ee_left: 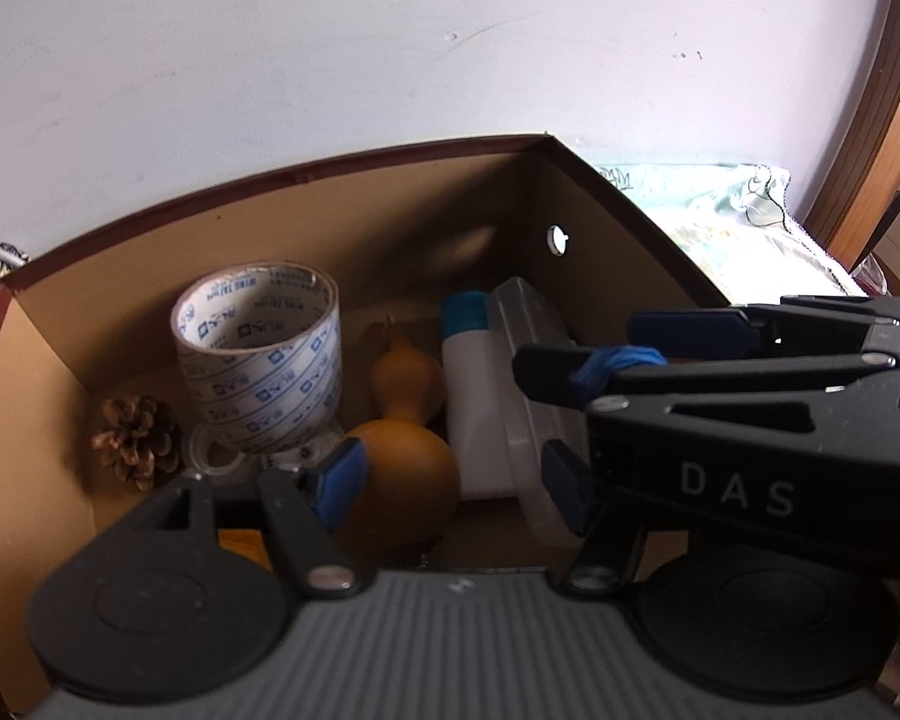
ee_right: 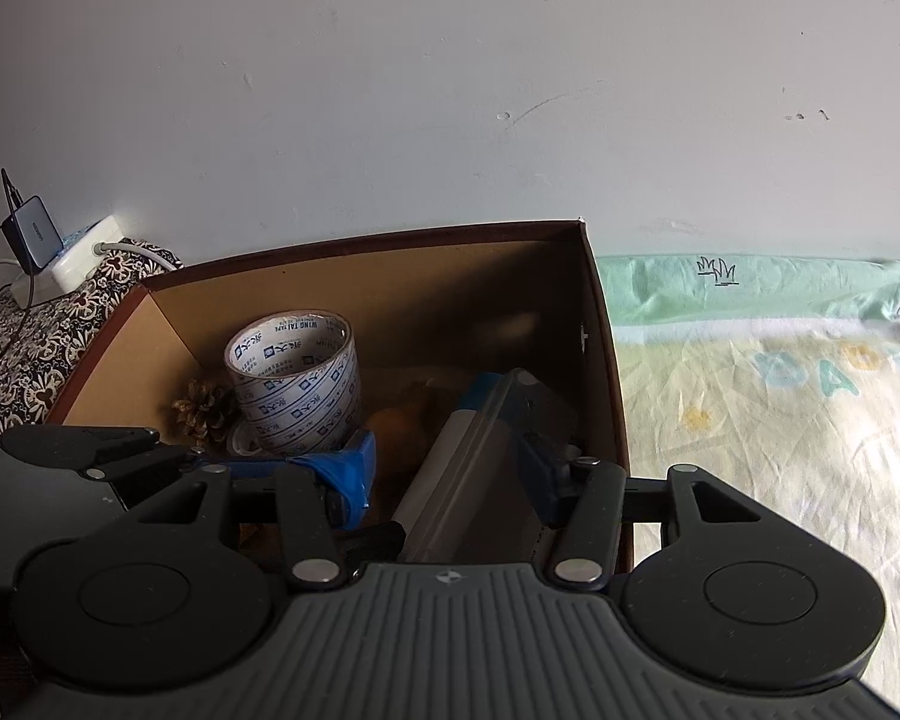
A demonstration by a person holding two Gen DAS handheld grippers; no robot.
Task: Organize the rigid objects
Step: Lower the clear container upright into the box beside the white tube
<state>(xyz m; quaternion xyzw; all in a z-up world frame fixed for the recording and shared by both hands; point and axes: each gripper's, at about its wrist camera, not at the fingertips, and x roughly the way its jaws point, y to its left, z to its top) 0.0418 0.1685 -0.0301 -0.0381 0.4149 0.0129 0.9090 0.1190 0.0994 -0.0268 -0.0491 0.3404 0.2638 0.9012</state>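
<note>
Both tools hang over the open brown cardboard box point(ee_left: 306, 174), pointing down into it. The left gripper point(ee_left: 450, 480) stands spread, its blue pads either side of the tan, waisted gourd point(ee_left: 402, 450) and, as far as I can see, not pressing it. The right gripper point(ee_right: 444, 474) has the clear flat plastic case point(ee_right: 480, 468) between its pads; whether they pinch it I cannot tell.

The gourd sits in the middle of the box floor, with the white bottle with a blue cap point(ee_left: 471, 384) and the case just beside it on one side. On the other stands the large roll of printed white packing tape point(ee_left: 258, 354), perched on a small clear tape roll point(ee_left: 216, 459), with a brown pine cone point(ee_left: 135, 438) close by.

The risk, I judge, is crowding. The gourd is round and smooth and could roll against the bottle. A pad swinging wide could knock the tall roll off its small base. The two tools also sit very near each other and could clash.

The box rests on a pale green printed sheet point(ee_right: 780, 408), crumpled and probably soft, so it may shift. A plain white wall point(ee_right: 450, 90) stands behind, with a patterned black-and-white cloth point(ee_right: 42, 348) and a charger point(ee_right: 33, 231) to one side.
</note>
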